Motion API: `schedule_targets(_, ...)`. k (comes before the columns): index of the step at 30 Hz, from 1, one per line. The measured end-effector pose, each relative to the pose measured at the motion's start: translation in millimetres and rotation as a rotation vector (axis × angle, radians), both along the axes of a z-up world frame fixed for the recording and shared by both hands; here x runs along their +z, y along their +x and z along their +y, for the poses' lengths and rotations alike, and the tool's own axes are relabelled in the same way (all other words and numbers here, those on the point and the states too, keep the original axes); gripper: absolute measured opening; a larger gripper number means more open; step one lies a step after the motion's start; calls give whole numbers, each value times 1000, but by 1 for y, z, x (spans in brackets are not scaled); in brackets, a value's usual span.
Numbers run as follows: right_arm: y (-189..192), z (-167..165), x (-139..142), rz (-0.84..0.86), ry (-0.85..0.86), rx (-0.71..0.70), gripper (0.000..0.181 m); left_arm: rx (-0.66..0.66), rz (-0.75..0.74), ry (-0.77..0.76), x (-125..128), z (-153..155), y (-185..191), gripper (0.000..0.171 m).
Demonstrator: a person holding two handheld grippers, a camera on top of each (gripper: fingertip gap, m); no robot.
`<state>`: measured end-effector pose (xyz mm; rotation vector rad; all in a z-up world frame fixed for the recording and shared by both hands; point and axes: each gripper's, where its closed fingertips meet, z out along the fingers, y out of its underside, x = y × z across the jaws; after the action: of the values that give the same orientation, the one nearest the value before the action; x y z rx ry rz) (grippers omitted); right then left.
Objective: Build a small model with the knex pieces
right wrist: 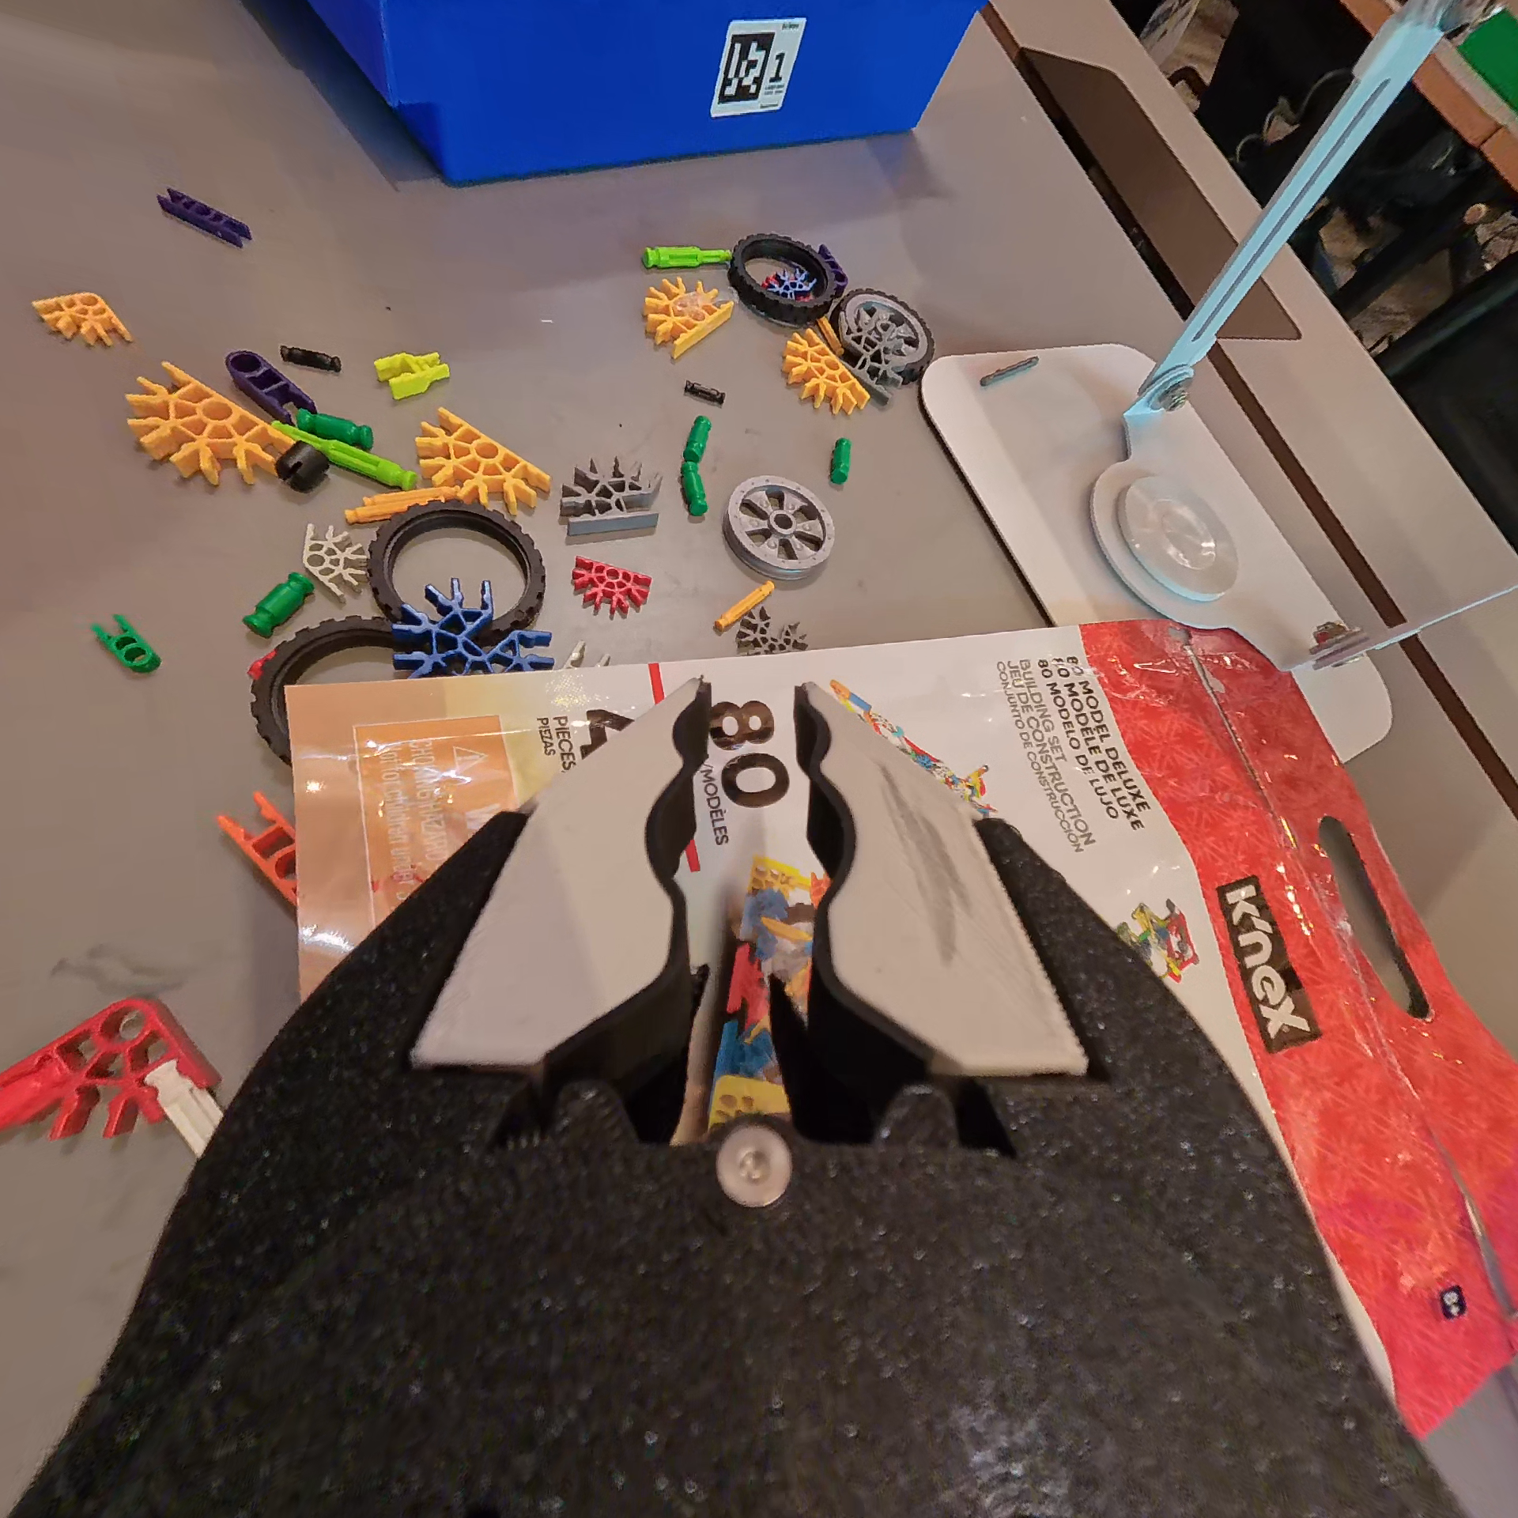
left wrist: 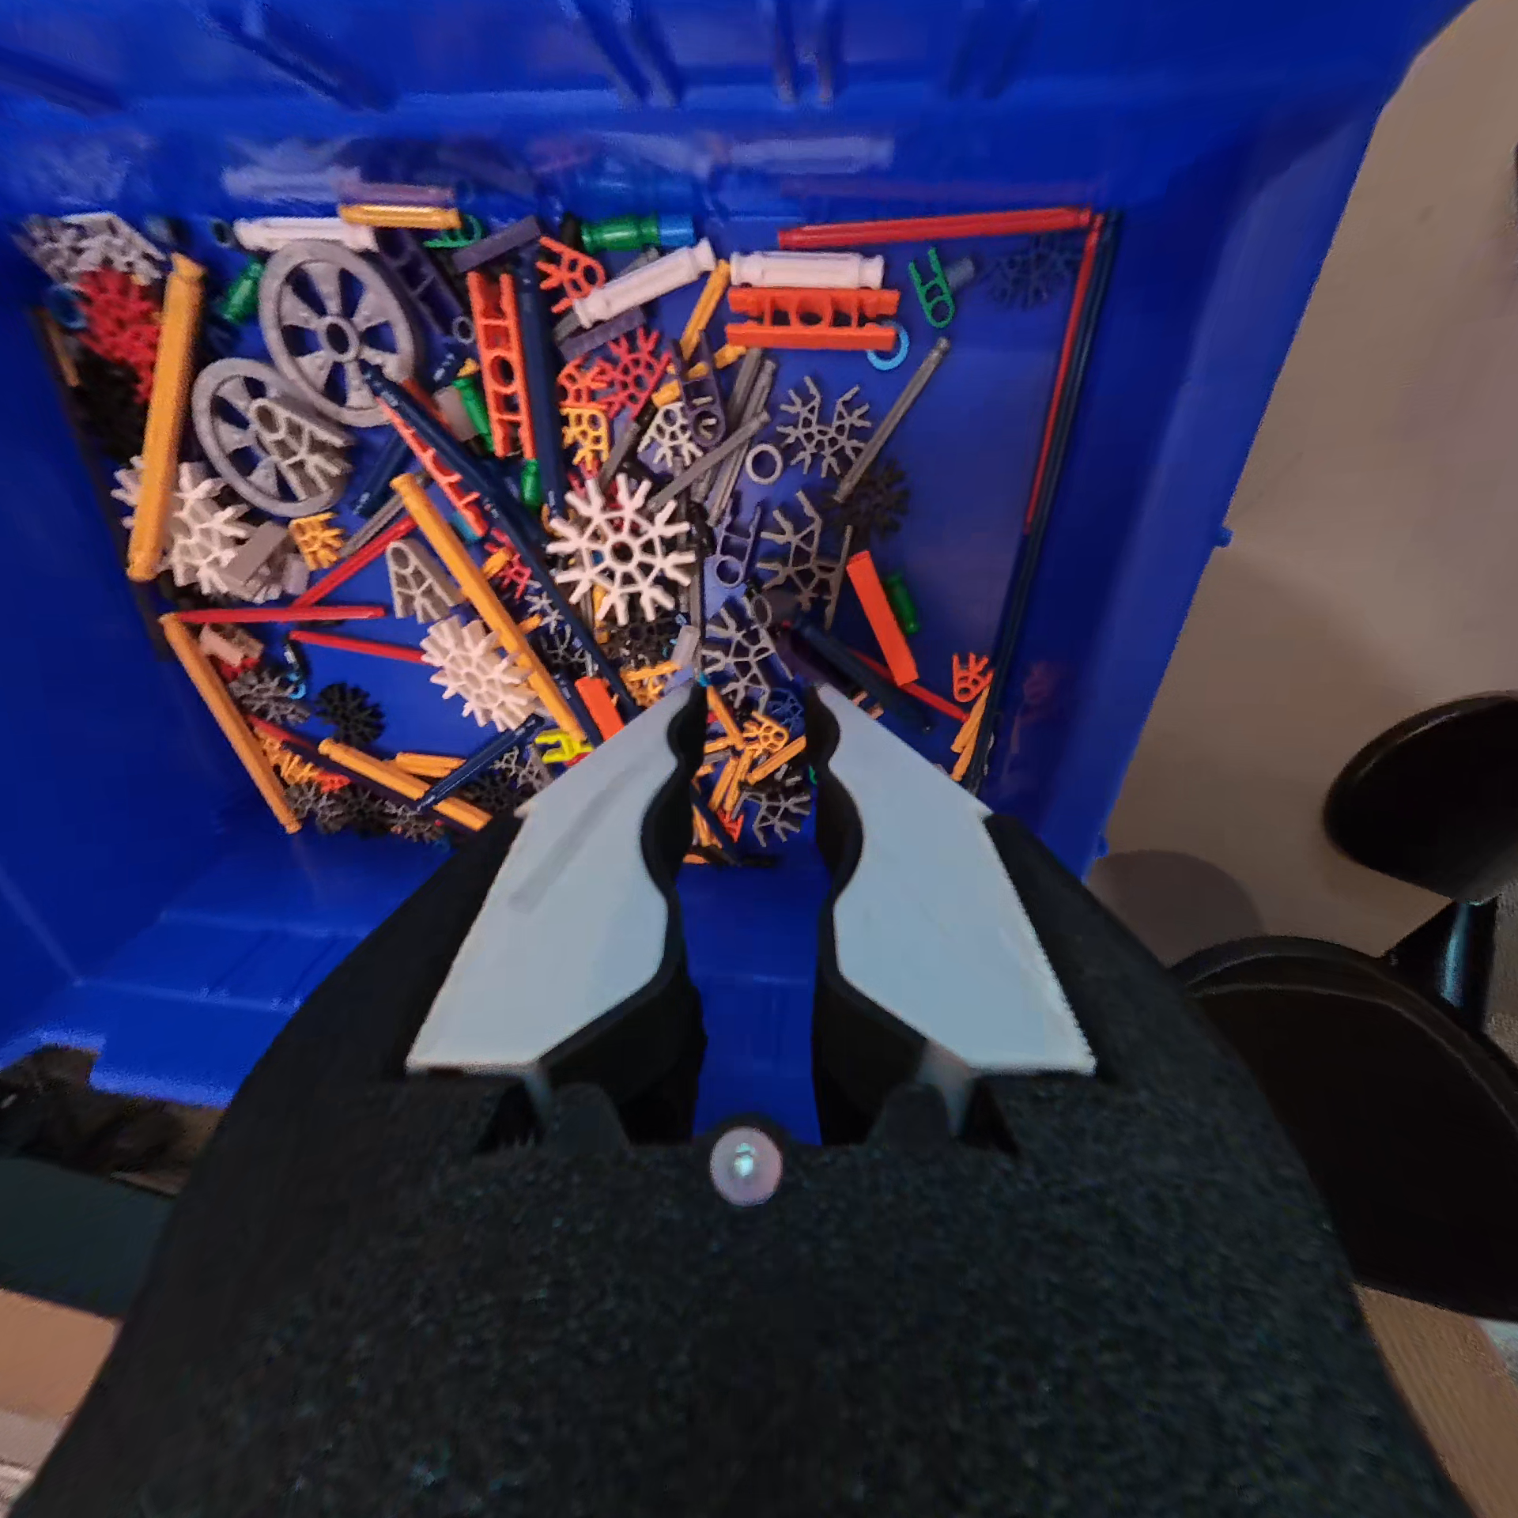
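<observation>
In the left wrist view my left gripper (left wrist: pixel 754 694) is open and empty, held above the inside of a blue bin (left wrist: pixel 1191 460). The bin holds a heap of construction-toy pieces: grey wheels (left wrist: pixel 337 333), a white snowflake connector (left wrist: pixel 620 549), yellow rods (left wrist: pixel 168 415), red rods, orange pieces. In the right wrist view my right gripper (right wrist: pixel 749 688) is open and empty, just above a flat plastic toy bag (right wrist: pixel 1150 821) with a red top, lying on the grey table (right wrist: pixel 411 271). Loose pieces lie beyond it: a blue connector (right wrist: pixel 460 632), black tyres (right wrist: pixel 456 567), a grey wheel (right wrist: pixel 779 519).
The blue bin (right wrist: pixel 624 82) with a white tag stands at the back of the table. A white base plate (right wrist: pixel 1051 460) with a pale blue bracket arm (right wrist: pixel 1281 197) sits at the right. A black chair (left wrist: pixel 1396 1027) shows right of the bin. Red connector (right wrist: pixel 98 1068) at left. My right fingertips sit around 35 cm from my left ones. The white base plate (right wrist: pixel 1051 460) is closer to my right gripper, around 20 cm from its tips; the left tips are 30 cm off.
</observation>
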<state>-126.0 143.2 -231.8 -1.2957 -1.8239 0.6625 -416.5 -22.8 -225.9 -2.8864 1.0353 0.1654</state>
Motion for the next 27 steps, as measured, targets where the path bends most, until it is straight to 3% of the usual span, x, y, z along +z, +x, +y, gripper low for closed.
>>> schedule_targets(9,0,-1,-1,-4,0,6,19,-79,-108,-3,-16,11,32,19)
schedule_targets(13,0,-1,0,-1,2,5,19,-4,-144,54,-22,29,41,18)
schedule_targets(18,0,-2,2,7,2,7,19,20,-150,21,-38,28,44,15)
schedule_targets(23,1,-1,2,3,3,5,19,56,-106,38,-32,29,27,17)
schedule_targets(27,0,-1,2,7,-1,5,19,85,-79,75,-11,30,9,16)
